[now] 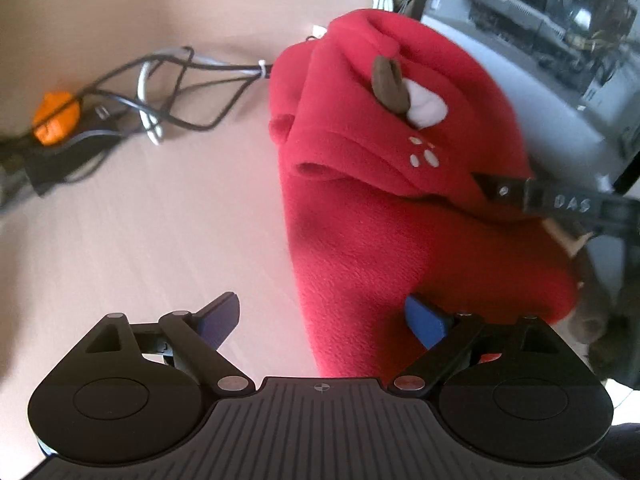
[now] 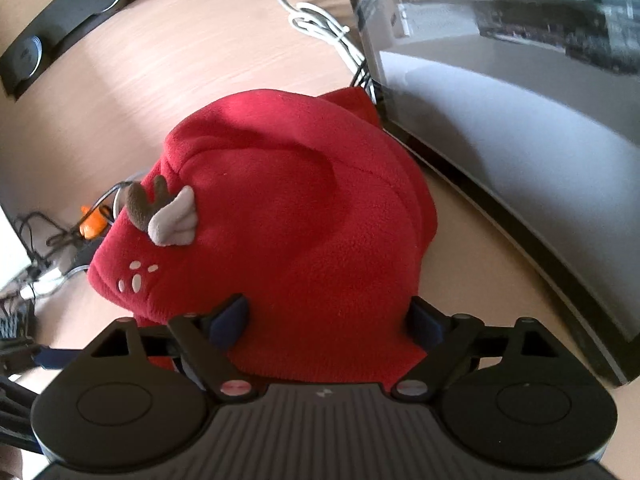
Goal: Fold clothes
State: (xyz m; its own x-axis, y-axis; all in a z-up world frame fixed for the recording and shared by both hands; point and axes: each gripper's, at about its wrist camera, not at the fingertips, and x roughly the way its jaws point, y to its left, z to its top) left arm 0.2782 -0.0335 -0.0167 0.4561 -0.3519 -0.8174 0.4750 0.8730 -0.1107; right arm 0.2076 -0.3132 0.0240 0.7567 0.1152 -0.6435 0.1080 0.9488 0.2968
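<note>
Fleece in red, a small hooded garment [image 2: 288, 216] with a brown antler and a pale ear sewn on, lies bunched on the desk [image 1: 140, 220] just beside a dark-framed case [image 2: 520, 168], not yet flattened. The right tool [image 2: 325, 320] stands wide open with the cloth's near edge between its blue pads, which do not appear to pinch it, likely a release or a fresh bite. The left tool [image 1: 322, 320] is open too, one pad over bare desk, one over cloth, gripping nothing, seemingly poised at the hem. Loose cables [image 1: 168, 92] lie well apart.
</note>
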